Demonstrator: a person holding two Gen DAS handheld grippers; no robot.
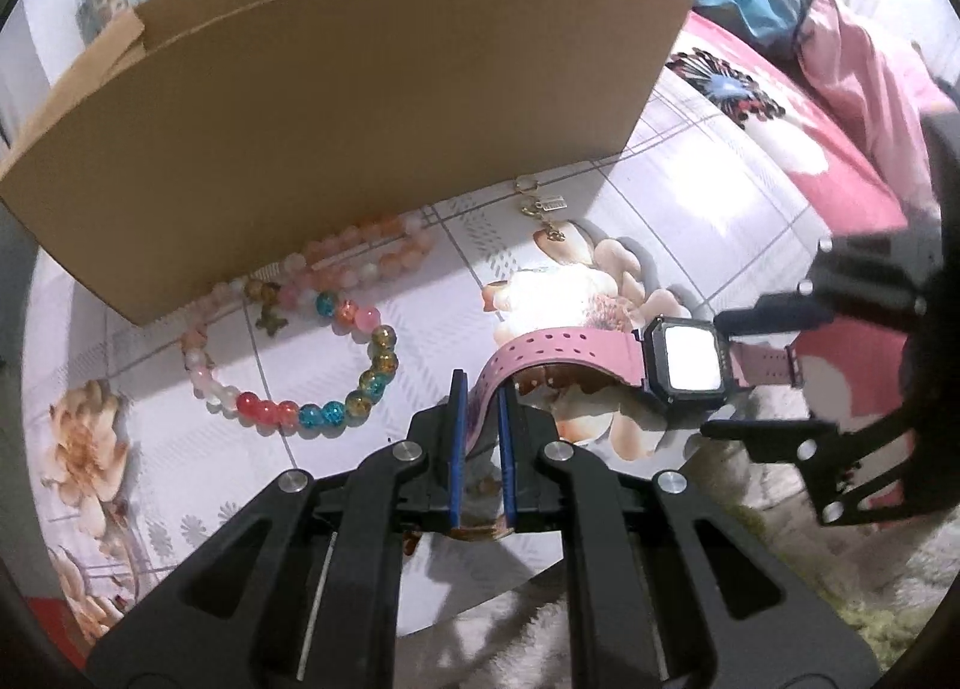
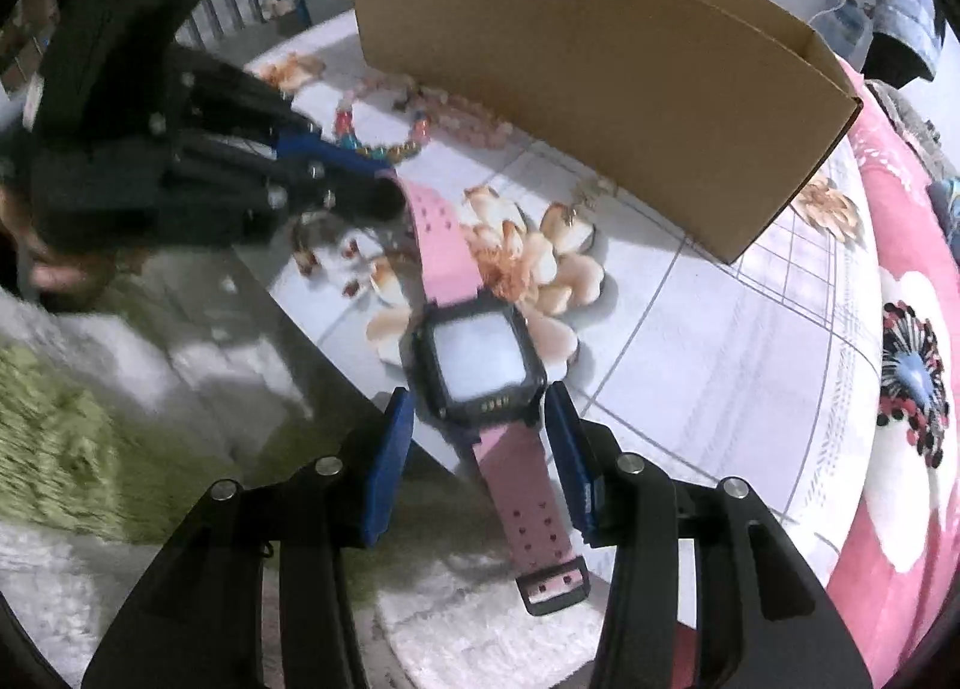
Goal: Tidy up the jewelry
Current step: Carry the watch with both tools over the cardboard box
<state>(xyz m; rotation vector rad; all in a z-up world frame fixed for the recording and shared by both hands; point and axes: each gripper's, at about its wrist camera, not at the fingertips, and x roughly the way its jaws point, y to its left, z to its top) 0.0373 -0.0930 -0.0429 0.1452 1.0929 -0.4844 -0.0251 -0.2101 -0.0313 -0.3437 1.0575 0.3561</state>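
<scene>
Left gripper [image 1: 480,389] around watch [image 1: 684,356] strap

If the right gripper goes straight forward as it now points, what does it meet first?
Most likely the watch: its black case sits between the open fingertips of the right gripper, directly ahead. Depth is unclear, so contact may come slightly later.

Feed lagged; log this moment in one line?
left tongs: shut on pink watch strap | right tongs: open, straddling watch | bead bracelets: beside cardboard box
</scene>
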